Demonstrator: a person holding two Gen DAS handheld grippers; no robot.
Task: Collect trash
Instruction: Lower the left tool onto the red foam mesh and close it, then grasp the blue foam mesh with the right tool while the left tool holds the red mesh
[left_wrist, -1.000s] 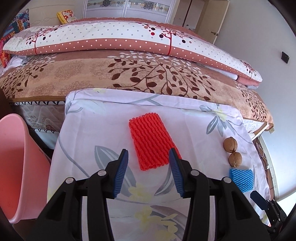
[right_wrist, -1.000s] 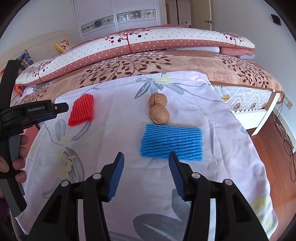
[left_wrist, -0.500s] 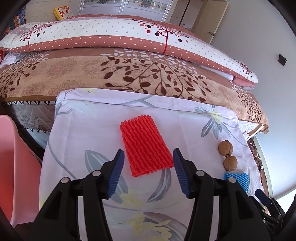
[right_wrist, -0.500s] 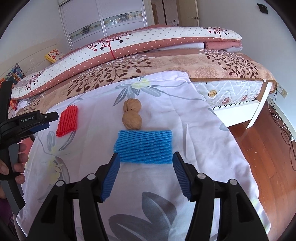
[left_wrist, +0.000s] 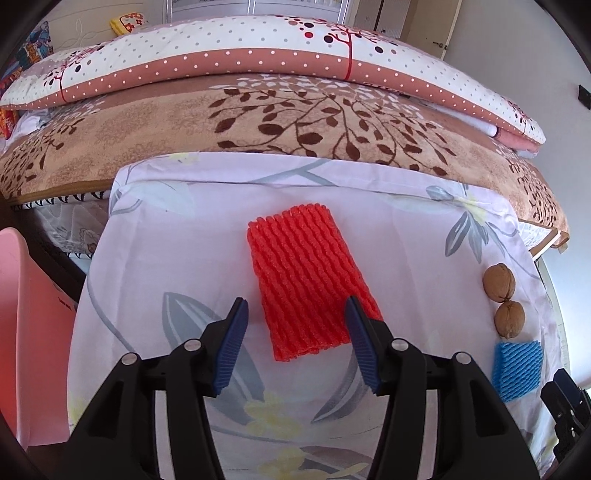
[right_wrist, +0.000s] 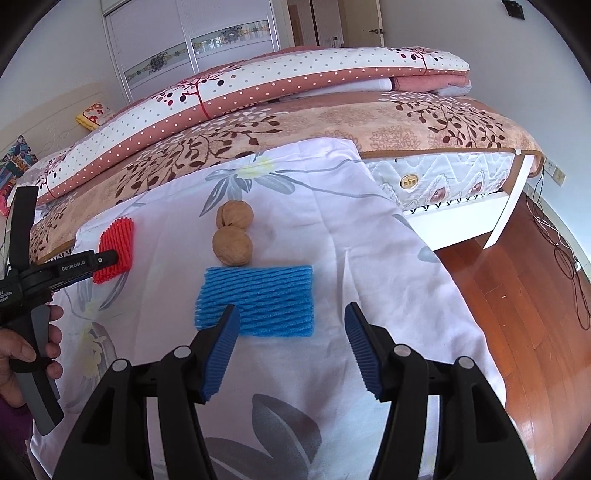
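Note:
A red foam fruit net (left_wrist: 306, 280) lies flat on the floral cloth (left_wrist: 166, 258). My left gripper (left_wrist: 295, 306) hangs open just over the net's near end. Its right pad overlaps the net's right edge and its left pad stands clear on the left. A blue foam net (right_wrist: 258, 299) lies further right, with two walnuts (right_wrist: 232, 245) touching its far edge. My right gripper (right_wrist: 291, 312) is open above the blue net's near edge, the left fingertip over its near left corner. Neither gripper holds anything.
A pink bin (left_wrist: 29, 332) stands at the cloth's left side. Behind the cloth lies a bed with a brown leaf-print blanket (left_wrist: 295, 122) and a folded dotted quilt (left_wrist: 258, 59). Wooden floor (right_wrist: 517, 295) drops off to the right. A hand (right_wrist: 22, 350) grips the left gripper's handle.
Both grippers' jaws have widened. The left gripper has sunk closer to the red net, which now looks larger between its fingers. The right gripper has shifted so the blue net sits between its tips.

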